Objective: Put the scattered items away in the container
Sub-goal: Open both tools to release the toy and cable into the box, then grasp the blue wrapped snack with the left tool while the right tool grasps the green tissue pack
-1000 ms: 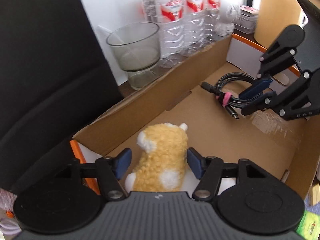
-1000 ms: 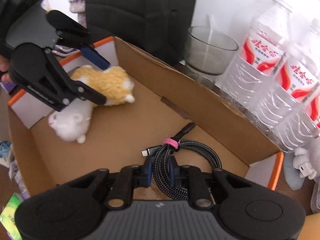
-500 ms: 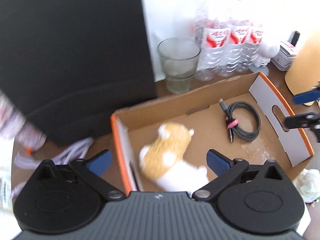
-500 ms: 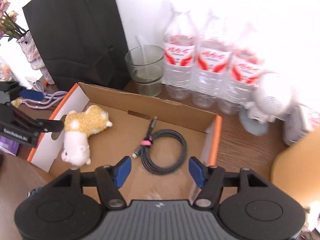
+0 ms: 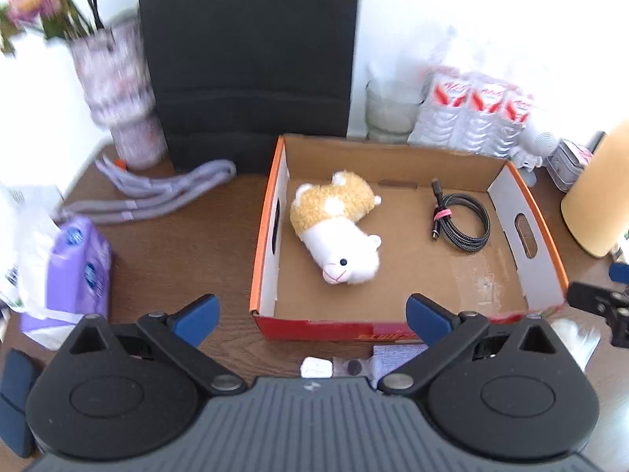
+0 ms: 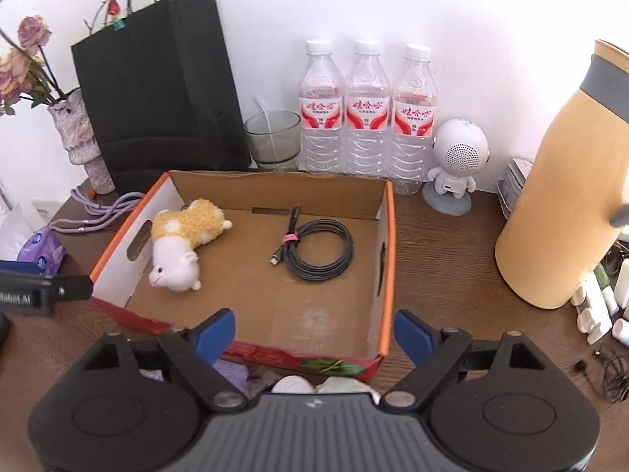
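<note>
Tissues (image 5: pixel 65 275) and a lilac cord (image 5: pixel 157 192) lie left of the cardboard box (image 5: pixel 262 236), where I see the plush toy (image 5: pixel 334 228) at left and coiled cable (image 5: pixel 464 222) at right. My left tongs (image 5: pixel 310 314) gape empty; my right tongs (image 6: pixel 314 328) are opening, nothing between them. Toy looks soft and light, best pinched mid-body; the brown wooden desk (image 6: pixel 440 259) runs to a white wall.

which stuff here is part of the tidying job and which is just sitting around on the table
Part of the job:
- open cardboard box with orange rim
- yellow and white plush toy, in the box
- coiled black braided cable with pink tie, in the box

Just lying about:
- three clear plastic water bottles
- black paper bag
- empty glass tumbler
- white round robot speaker
</note>
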The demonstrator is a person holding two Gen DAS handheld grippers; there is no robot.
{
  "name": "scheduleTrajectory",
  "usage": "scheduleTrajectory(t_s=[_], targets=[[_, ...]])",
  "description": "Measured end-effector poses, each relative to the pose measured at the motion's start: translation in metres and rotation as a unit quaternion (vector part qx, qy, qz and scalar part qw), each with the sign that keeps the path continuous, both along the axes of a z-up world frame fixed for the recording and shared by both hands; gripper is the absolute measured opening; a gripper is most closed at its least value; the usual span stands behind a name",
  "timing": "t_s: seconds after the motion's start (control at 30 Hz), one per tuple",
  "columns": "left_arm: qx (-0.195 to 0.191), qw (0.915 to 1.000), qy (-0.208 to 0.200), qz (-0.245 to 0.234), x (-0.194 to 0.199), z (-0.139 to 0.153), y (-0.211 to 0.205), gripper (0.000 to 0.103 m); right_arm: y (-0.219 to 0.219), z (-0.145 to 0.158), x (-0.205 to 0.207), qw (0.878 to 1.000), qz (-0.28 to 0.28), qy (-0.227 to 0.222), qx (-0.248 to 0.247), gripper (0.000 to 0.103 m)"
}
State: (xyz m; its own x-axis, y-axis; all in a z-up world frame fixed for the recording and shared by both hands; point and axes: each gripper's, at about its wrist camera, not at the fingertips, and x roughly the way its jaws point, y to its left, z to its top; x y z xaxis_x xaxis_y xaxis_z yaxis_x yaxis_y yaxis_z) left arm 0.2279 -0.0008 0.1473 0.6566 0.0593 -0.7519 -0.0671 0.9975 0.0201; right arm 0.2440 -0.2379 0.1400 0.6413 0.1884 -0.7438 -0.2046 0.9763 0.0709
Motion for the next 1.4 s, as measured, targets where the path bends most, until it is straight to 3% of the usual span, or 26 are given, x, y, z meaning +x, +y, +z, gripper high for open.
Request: scheduleTrajectory(t_s=[0.13, 0.3, 0.4, 0.6, 0.67, 0.73, 0.9, 1.07, 1.17, 1.27, 1.4], targets=[[0.018, 0.9961, -0.085, 0.013, -0.046, -0.008, -0.008, 0.103, 0.015, -0.010, -0.037, 0.999, -0.009, -0.035, 0.018, 0.087], [-0.007, 0.9904, -0.133, 0.036, -0.100, -0.018, -0.001, 0.103, 0.022, -0.021, -0.098, 0.993, -0.031, -0.115, 0.028, 0.087], [-0.019, 0.9843, -0.175, 0.014, -0.158, -0.025, 0.000, 0.103, 0.019, -0.031, -0.146, 0.985, -0.055, -0.164, 0.027, 0.088], [-0.004, 0.9660, -0.258, 0.008, -0.280, -0.063, 0.004, 0.103, 0.017, -0.067, -0.251, 0.976, -0.047, -0.207, 0.040, 0.088], [-0.003, 0.9637, -0.266, 0.023, -0.310, -0.080, 0.010, 0.103, 0.015, -0.078, -0.279, 0.975, -0.060, -0.210, 0.032, 0.088], [-0.003, 0.9689, -0.245, 0.030, -0.321, -0.086, 0.018, 0.103, 0.012, -0.086, -0.301, 0.977, -0.059, -0.201, 0.029, 0.088], [-0.012, 0.9757, -0.218, 0.019, -0.312, -0.092, 0.025, 0.103, 0.012, -0.107, -0.313, 0.986, -0.056, -0.153, 0.024, 0.086], [-0.008, 0.9772, -0.208, -0.041, -0.276, -0.092, 0.036, 0.103, 0.018, -0.105, -0.299, 0.986, -0.030, -0.161, 0.022, 0.084], [-0.013, 0.9803, -0.181, -0.077, -0.232, -0.091, 0.057, 0.103, 0.031, -0.097, -0.267, 0.988, 0.002, -0.151, 0.037, 0.084], [0.015, 0.9847, -0.125, -0.120, -0.178, -0.101, 0.066, 0.103, 0.056, -0.094, -0.227, 0.986, 0.059, -0.152, 0.045, 0.083], [0.036, 0.9855, -0.104, -0.129, -0.126, -0.114, 0.073, 0.102, 0.087, -0.096, -0.170, 0.988, 0.085, -0.118, 0.057, 0.077]])
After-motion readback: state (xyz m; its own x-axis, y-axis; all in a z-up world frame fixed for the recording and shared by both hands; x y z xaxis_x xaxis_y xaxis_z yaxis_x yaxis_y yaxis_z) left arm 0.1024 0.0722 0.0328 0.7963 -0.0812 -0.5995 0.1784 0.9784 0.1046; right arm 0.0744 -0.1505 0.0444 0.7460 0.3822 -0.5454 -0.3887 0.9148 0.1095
